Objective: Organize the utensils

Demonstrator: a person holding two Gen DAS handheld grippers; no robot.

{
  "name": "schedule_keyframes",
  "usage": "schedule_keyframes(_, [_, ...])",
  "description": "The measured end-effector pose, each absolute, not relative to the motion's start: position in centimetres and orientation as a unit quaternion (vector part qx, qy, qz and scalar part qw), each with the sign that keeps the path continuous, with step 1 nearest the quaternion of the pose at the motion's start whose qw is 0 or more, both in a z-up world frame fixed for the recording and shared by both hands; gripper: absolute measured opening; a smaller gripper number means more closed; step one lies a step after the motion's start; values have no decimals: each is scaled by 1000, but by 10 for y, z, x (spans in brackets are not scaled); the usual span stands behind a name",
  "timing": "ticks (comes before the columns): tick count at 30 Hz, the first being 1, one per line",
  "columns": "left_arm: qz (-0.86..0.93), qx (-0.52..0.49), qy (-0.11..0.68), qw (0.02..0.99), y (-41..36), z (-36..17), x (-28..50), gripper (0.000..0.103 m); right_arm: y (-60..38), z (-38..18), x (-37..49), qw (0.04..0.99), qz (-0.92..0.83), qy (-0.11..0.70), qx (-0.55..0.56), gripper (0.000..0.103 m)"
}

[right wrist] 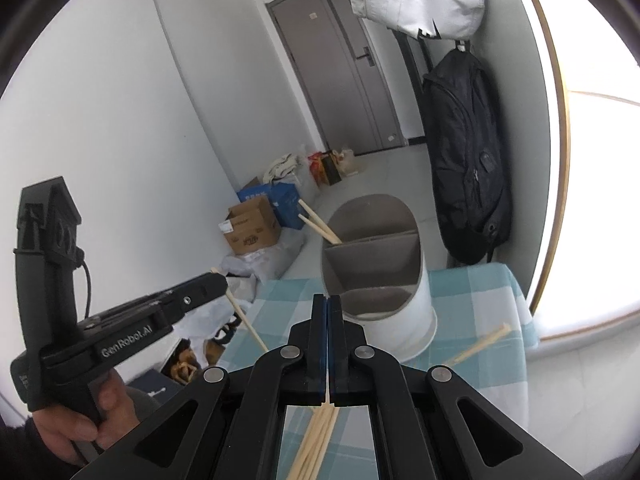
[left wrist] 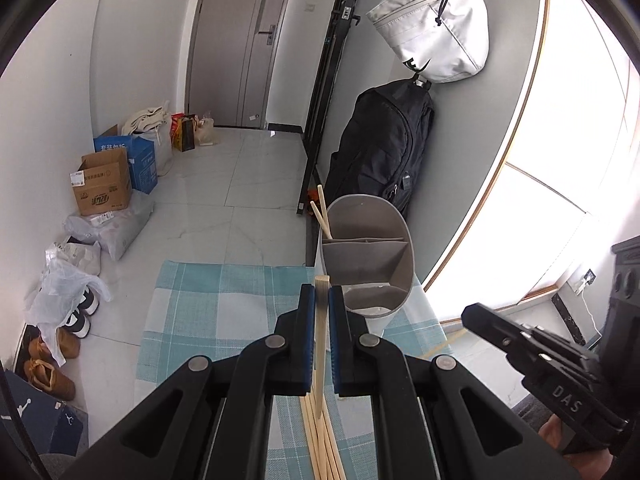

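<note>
Checkered woven cloth (left wrist: 224,300) beneath slender wooden chopstick (left wrist: 321,320), grey oval holder (left wrist: 368,256).

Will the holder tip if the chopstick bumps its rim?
Possibly: the holder is tall on a narrow base and nearly empty, just two chopsticks inside, so probably light. The cloth underneath may let it slide.

The holder (left wrist: 366,256) stands at the far right corner of the checked cloth (left wrist: 224,300), its rear compartment partly taken by 2 chopsticks (left wrist: 322,214); the other compartments gape. Left of it the cloth lies bare; loose chopsticks (left wrist: 320,440) cross the near edge.
</note>
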State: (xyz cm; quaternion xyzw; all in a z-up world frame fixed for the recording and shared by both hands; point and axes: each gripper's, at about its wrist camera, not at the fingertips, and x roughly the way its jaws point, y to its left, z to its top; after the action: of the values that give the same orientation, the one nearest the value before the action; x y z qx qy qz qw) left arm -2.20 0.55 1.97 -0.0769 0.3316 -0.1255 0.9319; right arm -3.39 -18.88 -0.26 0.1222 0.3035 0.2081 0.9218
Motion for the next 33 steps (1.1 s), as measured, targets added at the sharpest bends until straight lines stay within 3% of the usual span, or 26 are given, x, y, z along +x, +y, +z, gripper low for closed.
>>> schedule_keyframes(8, [-136, -70, 338, 929, 6, 17, -27, 2, -259, -34, -9, 901, 148, 365, 184, 5])
schedule_keyframes(10, [-139, -71, 345, 926, 6, 15, -25, 2, -281, -49, 6, 888, 119, 394, 204, 22])
schedule_keyframes(12, [-141, -72, 351, 923, 7, 12, -23, 2, -298, -69, 23, 869, 96, 429, 227, 27])
schedule_keyframes(20, [-145, -75, 361, 918, 11, 9, -18, 2, -328, -130, 80, 801, 40, 526, 284, 27])
schedule_keyframes(22, [-145, -79, 361, 918, 13, 9, -17, 2, -331, -139, 89, 792, 26, 542, 279, 34])
schedule_keyframes(25, [-146, -84, 366, 915, 15, 6, -14, 2, -331, -156, 94, 762, 34, 565, 314, 35])
schedule_keyframes(33, [-147, -84, 366, 915, 16, 7, -11, 2, -303, -164, 102, 790, -20, 579, 201, 37])
